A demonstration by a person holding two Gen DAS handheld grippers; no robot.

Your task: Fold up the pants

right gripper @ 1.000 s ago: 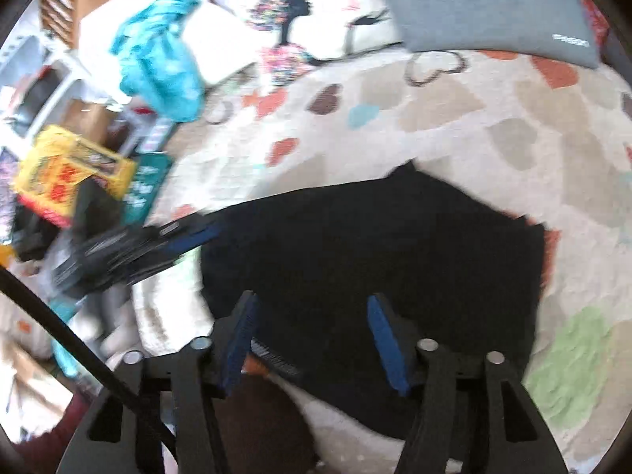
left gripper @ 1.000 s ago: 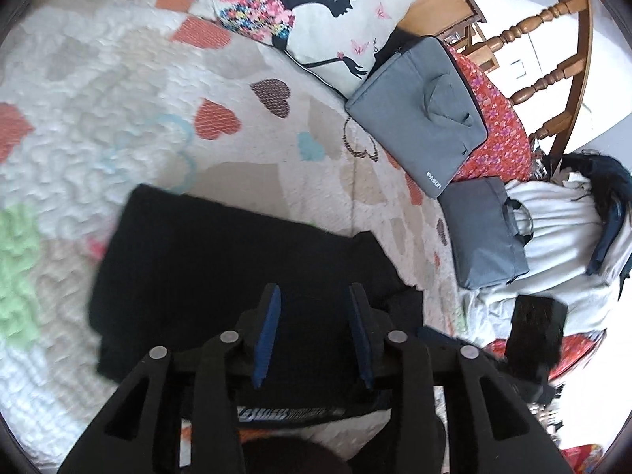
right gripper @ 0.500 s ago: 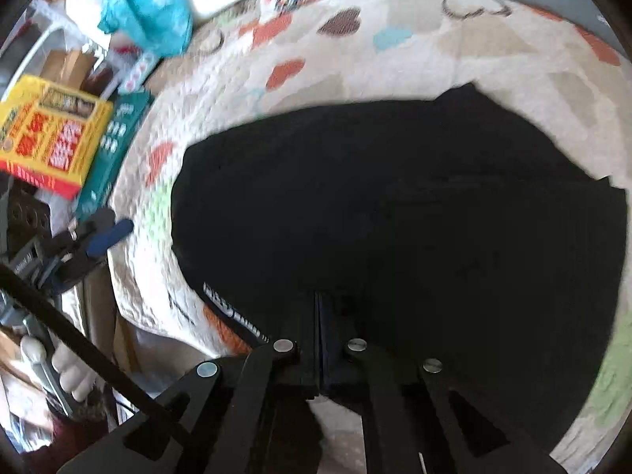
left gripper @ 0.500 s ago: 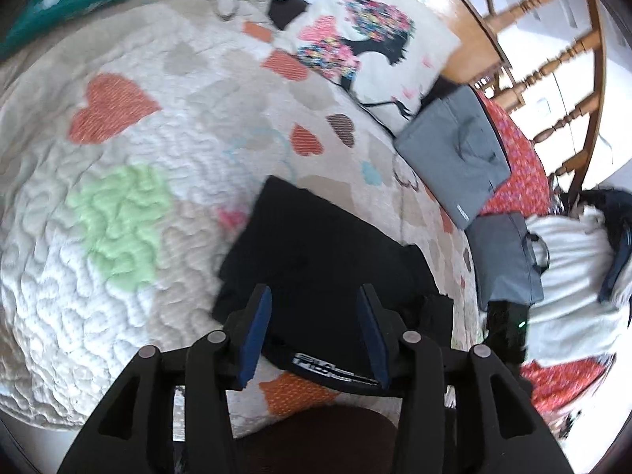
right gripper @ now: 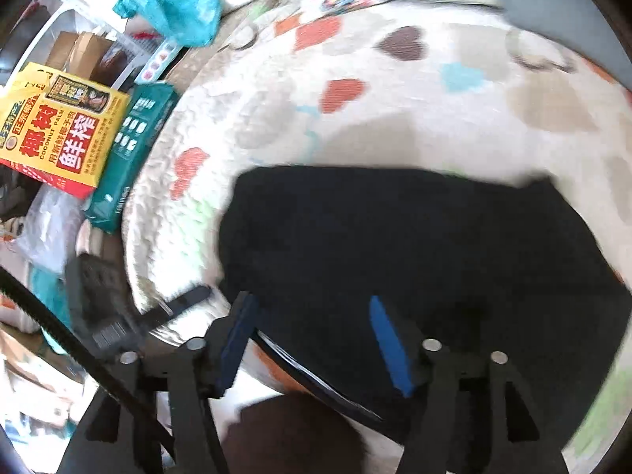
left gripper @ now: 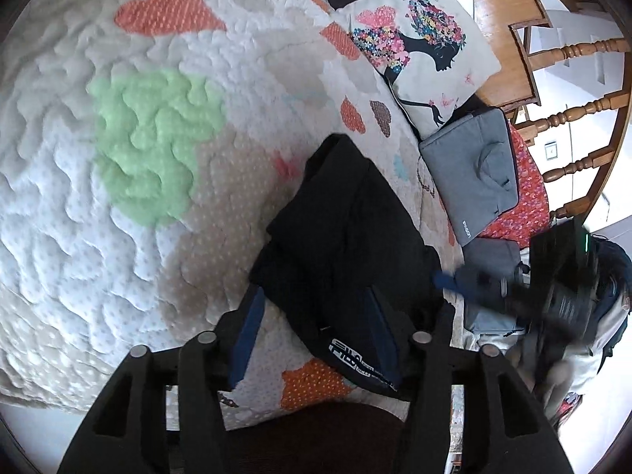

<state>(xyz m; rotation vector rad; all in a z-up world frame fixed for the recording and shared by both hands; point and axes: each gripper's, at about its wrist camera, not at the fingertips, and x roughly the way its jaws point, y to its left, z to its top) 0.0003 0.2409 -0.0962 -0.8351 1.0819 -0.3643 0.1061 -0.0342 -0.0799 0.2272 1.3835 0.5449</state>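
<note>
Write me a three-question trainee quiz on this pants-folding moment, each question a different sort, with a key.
1. True or false: the right claw is clamped shut on the folded black pants.
2. Multiple choice: the pants lie on (A) a wooden floor, (B) the white quilted bedspread with coloured hearts, (C) the grey zippered laptop bag.
3. Fill in: beside the grey bag, toward the bed's head, lies the cream cushion printed with a ______-haired woman's silhouette.

Key: 1 false, since both the right and the left claw stand open, holding nothing; 2 B; 3 flower.
</note>
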